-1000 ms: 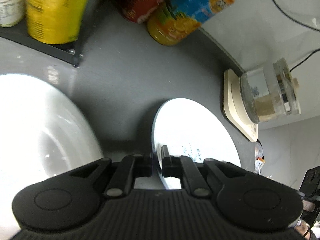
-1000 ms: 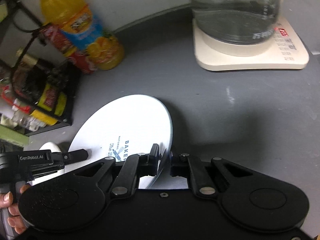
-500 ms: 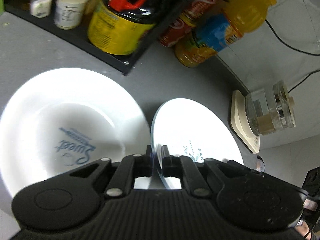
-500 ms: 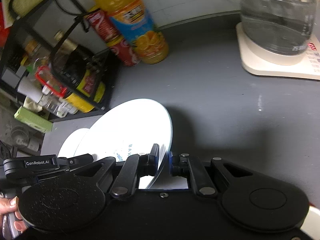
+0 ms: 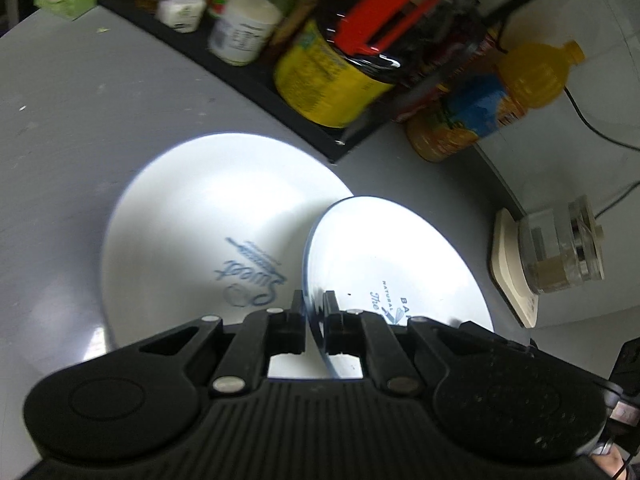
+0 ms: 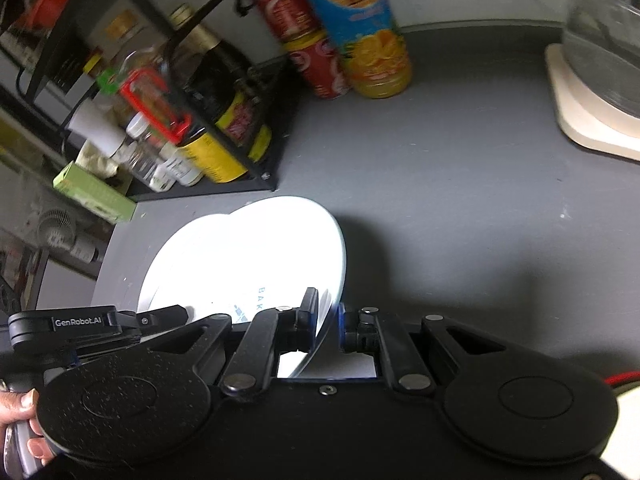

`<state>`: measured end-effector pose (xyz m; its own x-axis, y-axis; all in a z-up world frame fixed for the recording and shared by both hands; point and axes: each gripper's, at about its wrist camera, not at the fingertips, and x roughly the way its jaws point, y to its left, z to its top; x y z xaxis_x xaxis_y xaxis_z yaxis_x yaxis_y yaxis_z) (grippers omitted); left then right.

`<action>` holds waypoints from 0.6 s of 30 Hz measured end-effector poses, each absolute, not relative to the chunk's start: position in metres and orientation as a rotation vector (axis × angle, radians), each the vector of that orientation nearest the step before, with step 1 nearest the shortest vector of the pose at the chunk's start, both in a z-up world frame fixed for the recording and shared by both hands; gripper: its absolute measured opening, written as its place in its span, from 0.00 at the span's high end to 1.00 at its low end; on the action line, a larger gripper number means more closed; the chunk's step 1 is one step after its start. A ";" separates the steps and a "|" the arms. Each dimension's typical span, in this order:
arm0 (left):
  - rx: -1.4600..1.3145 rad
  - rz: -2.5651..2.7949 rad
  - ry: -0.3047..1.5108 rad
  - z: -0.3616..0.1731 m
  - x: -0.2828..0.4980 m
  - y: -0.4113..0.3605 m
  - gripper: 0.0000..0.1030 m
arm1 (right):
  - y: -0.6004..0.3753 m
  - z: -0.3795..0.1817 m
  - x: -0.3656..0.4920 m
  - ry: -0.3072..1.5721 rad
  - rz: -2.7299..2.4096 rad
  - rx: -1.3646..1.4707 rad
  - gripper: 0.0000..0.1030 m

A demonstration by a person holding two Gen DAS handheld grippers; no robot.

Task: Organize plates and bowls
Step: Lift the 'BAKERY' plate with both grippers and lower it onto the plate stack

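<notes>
A small white plate with blue print hangs tilted above the grey counter, gripped on two sides. My left gripper is shut on its near rim. My right gripper is shut on the opposite rim of the same small plate. A larger white plate printed "Sweet" lies flat on the counter, and the small plate overlaps its right edge. In the right wrist view the large plate shows behind the small one, with the left gripper and a hand at the lower left.
A black rack with jars and bottles stands behind the plates. An orange juice bottle and red cans stand beside it. A glass kettle on a cream base sits to the right. Grey counter lies between.
Both grippers have carried the small plate across the counter, away from the kettle and up to the large plate. The rack and the large plate have come fully into view.
</notes>
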<state>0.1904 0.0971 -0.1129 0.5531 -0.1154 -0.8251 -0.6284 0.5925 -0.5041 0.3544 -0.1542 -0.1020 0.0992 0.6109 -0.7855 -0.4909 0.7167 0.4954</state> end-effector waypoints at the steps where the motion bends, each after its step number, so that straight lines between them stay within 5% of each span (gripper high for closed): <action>1: -0.915 0.366 0.957 -0.114 0.187 0.100 0.94 | -0.150 -0.101 0.353 1.224 0.823 0.110 0.90; 18: -0.959 0.452 0.990 -0.139 0.157 0.128 0.92 | -0.100 -0.109 0.325 1.245 0.875 -0.019 0.90</action>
<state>0.1566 0.1283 -0.1391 0.5047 -0.0881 -0.8588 -0.7063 0.5299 -0.4694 0.3255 -0.0998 -0.1087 0.0490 0.5646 -0.8239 -0.5844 0.6851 0.4348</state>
